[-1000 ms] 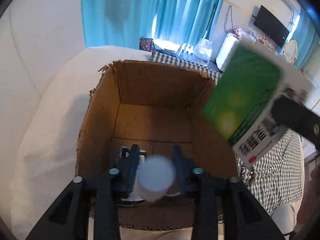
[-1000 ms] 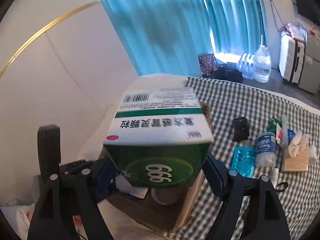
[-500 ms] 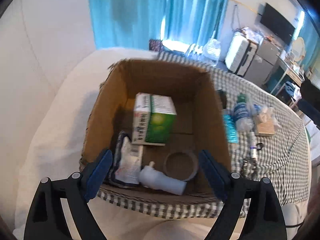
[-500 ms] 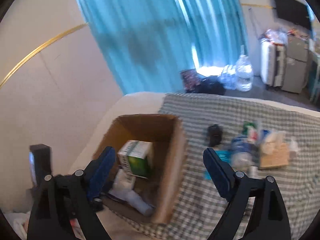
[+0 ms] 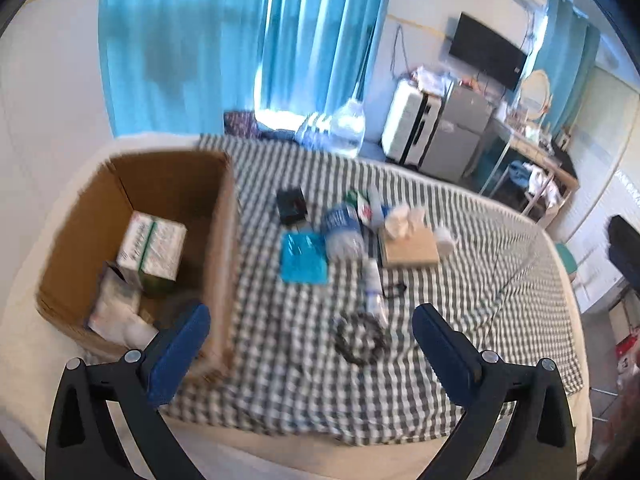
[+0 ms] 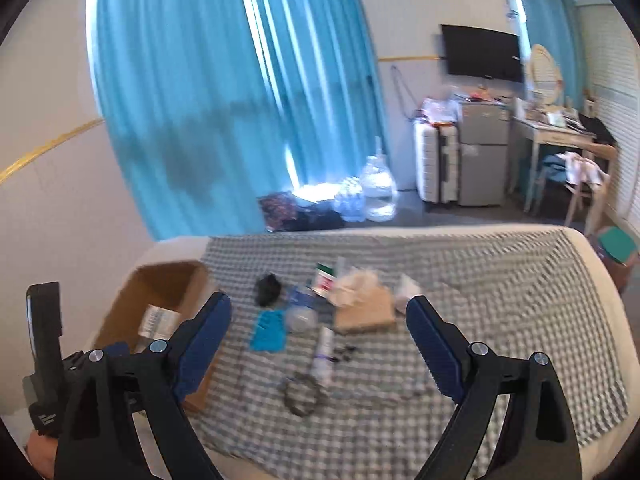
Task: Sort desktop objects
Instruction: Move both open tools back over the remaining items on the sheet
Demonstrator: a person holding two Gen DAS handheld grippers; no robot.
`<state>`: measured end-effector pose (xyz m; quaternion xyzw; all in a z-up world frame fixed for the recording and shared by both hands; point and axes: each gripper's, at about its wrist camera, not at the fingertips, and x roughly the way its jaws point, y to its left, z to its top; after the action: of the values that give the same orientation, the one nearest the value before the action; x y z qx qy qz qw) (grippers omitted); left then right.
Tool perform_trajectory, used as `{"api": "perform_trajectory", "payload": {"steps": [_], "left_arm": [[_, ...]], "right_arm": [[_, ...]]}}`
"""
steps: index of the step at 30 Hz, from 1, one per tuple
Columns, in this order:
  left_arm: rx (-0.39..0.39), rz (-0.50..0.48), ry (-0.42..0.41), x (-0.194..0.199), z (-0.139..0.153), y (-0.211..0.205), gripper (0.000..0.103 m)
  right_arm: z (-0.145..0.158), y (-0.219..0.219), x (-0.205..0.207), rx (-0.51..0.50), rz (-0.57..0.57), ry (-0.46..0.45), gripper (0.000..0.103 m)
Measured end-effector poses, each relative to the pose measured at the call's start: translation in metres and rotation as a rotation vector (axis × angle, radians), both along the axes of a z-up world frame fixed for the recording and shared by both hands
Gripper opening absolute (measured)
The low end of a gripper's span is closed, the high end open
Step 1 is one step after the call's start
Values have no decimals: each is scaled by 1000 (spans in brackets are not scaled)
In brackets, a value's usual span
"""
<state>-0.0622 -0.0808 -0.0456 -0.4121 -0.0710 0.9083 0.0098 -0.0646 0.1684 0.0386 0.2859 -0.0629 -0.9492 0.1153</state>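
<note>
With the green box [image 5: 154, 246] already in the cardboard box [image 5: 222, 240], both the left gripper [image 5: 310, 334] and right gripper [image 6: 318, 322], jaws just widened and empty, should each settle over 1 item like the water bottle [image 5: 342, 232] on the checked cloth [image 5: 460, 304] before clamping.

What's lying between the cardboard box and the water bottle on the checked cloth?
A flat blue packet, between the cardboard box and the water bottle, clearest in the left wrist view.

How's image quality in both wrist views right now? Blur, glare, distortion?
Left wrist: motion smear on the cardboard box and checked cloth; the left gripper stays crisp. Right wrist: softer blur on the cloth items, blown-out glare at the curtain gap and on the floor. Both: strong fisheye bending, dark corners.
</note>
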Motion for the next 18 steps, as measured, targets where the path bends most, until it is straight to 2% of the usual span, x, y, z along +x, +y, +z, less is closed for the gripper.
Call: {"api": "perform_trajectory", "payload": {"steps": [3,7,11,14,18], "left_arm": [[10,-14,-44,2,-31,23,103],[-15,-24,-86,0,-67,47,103],[-19,-86,-122,-7,-97,73,103],[-65,-113,-155,-14,-122,88,103],[-57,-150,-207,-32,-157,100,103]], "right_arm": [[-15,22,4,-13,-37,-25,89],[-34,43,3,-33,-54,-66,89],[-51,51,-1,-52,-69,-95,89],[-66,56,-6,-59,-72,-121,89],[-87,61,-19,-58,-80,-171,89]]}}
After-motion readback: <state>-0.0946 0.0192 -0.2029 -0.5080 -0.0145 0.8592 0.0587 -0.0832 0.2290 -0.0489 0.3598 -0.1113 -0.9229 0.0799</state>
